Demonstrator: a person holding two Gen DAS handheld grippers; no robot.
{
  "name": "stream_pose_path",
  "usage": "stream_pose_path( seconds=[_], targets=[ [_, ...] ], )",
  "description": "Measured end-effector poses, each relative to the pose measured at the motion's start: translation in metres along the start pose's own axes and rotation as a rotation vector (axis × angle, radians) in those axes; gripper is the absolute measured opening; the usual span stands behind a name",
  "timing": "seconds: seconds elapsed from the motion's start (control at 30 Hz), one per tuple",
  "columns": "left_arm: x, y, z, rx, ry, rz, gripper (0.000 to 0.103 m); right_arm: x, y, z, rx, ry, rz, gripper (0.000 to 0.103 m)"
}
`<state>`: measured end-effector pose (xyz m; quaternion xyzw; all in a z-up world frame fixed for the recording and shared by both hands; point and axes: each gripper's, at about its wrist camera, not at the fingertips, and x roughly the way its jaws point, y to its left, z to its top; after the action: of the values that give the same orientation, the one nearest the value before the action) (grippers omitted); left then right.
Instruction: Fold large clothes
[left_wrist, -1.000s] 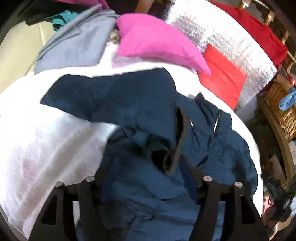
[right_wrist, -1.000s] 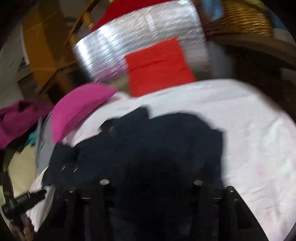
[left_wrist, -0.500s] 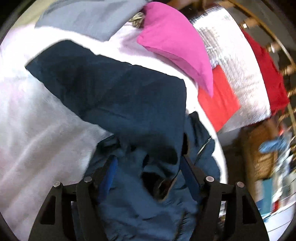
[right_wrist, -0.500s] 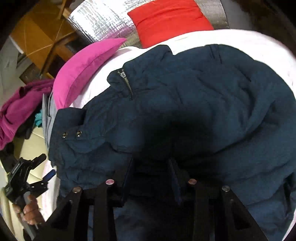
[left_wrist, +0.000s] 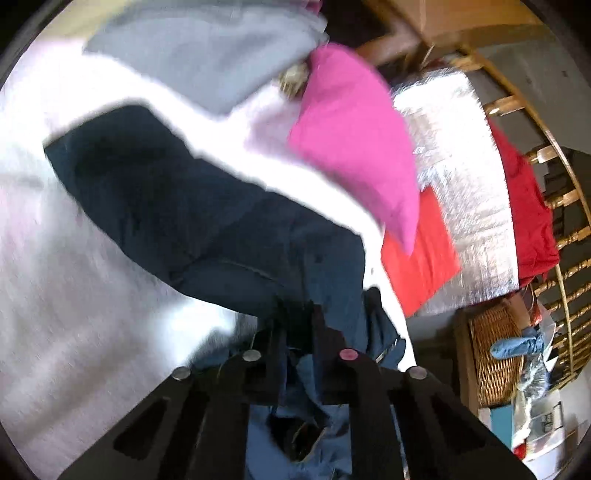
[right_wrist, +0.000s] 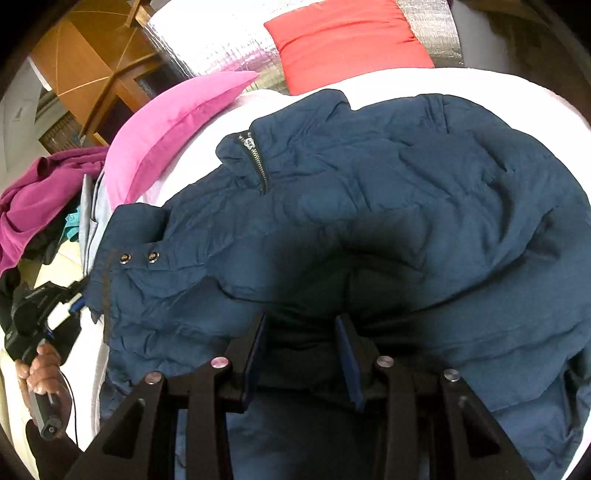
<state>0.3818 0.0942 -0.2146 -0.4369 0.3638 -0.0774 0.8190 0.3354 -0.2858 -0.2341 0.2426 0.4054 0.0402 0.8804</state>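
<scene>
While clamping jacket (left_wrist: 207, 221), left fingers (left_wrist: 317, 325) together.

Left claw (left_wrist: 295, 325) just clamped; right claw (right_wrist: 301, 332) seemingly half-closed.

Both fisheye views curve hard into black corners. The left wrist view is smeared by motion blur, and the white sheet (left_wrist: 74, 295) looks blown out, perhaps by daylight. The right wrist view is sharp, with a dark shadow on the jacket (right_wrist: 369, 206) above the fingers.
</scene>
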Motion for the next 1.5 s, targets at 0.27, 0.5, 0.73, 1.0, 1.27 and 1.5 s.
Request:
stream_pose_path(
  seconds=[0.27, 0.5, 0.73, 1.0, 1.27, 1.5],
  targets=[
    [-0.051, -0.012, 0.024, 0.195, -0.23, 0.268, 0.015, 0.0, 0.0, 0.0, 0.002, 0.0, -0.002, 0.042],
    [-0.039, -0.009, 0.024, 0.21, -0.152, 0.31, 0.031, 0.001, 0.008, 0.0, -0.039, 0.001, 0.004, 0.056],
    [-0.043, 0.032, 0.028, -0.032, -0.068, 0.15, 0.052, 0.002, 0.009, -0.001, -0.044, 0.002, 0.003, 0.058],
    [-0.016, 0.083, 0.026, -0.341, 0.069, -0.012, 0.052, 0.001, 0.009, -0.001, -0.048, 0.001, 0.005, 0.058],
    [-0.008, 0.094, 0.026, -0.406, 0.064, 0.003, 0.067, 0.001, 0.009, -0.001, -0.048, 0.002, 0.007, 0.058],
    [0.003, 0.114, 0.038, -0.478, 0.016, -0.033, 0.061, 0.001, 0.009, -0.002, -0.049, 0.0, 0.011, 0.058]
  ],
)
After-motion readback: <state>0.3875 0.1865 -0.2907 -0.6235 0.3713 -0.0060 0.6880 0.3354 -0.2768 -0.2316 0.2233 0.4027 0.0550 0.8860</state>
